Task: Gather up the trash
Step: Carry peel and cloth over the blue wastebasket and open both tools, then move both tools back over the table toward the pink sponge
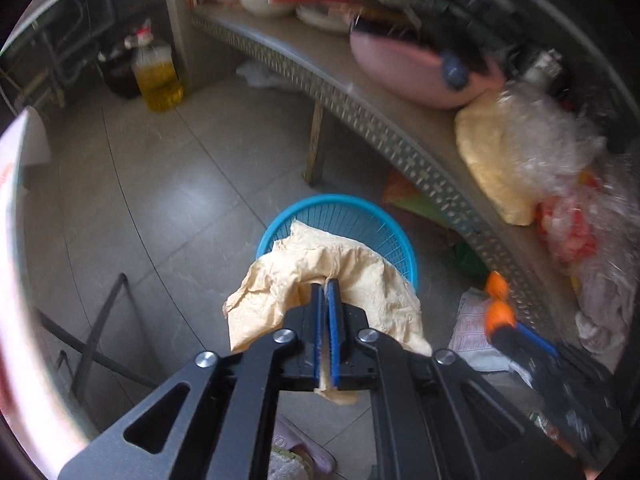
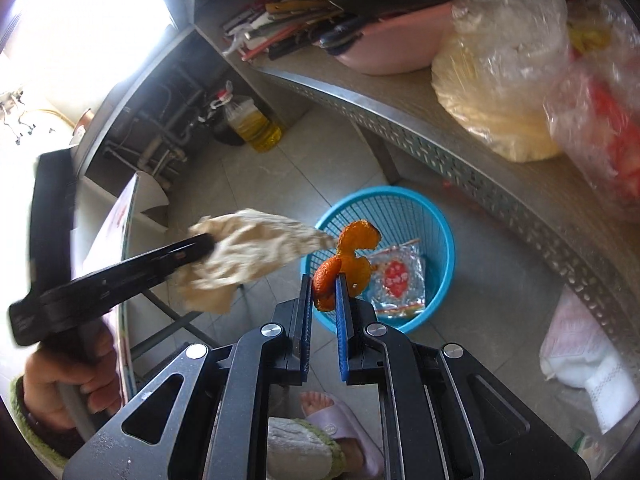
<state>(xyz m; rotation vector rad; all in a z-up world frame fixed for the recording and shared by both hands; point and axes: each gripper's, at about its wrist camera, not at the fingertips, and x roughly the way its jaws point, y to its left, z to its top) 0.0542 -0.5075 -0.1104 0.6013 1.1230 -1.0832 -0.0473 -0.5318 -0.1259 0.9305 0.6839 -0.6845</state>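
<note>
a: where are we with the trash?

b: part way, we judge. one blue basket [image 2: 436, 216] stands on the tiled floor beside the metal-edged surface [image 2: 460, 160], and one clear wrapper with red print [image 2: 396, 280] already lies in its bottom. two more pieces are in the air, not yet dropped.

a: which piece is in which hand?

b: our left gripper [image 1: 328, 292] has its jaws pressed nearly together on one crumpled beige paper napkin [image 1: 320, 272], which drapes over both sides. in the left view it hangs in front of the basket's near rim; in the right view it sits left of the rim, so we judge it is beside the opening rather than over it. our right gripper [image 2: 324, 288] has its jaws a little apart, pinching one piece of orange peel [image 2: 352, 252], which curls up above the tips in line with the basket's near edge.

a: so the count?

b: three pieces of trash in view: one wrapper, one napkin, one peel. one basket. two grippers, both full.

a: what is left?

b: both held pieces need releasing over the basket. on the surface we see bags and one pink basin [image 2: 392, 44]; whether any of that is trash, we cannot tell.
</note>
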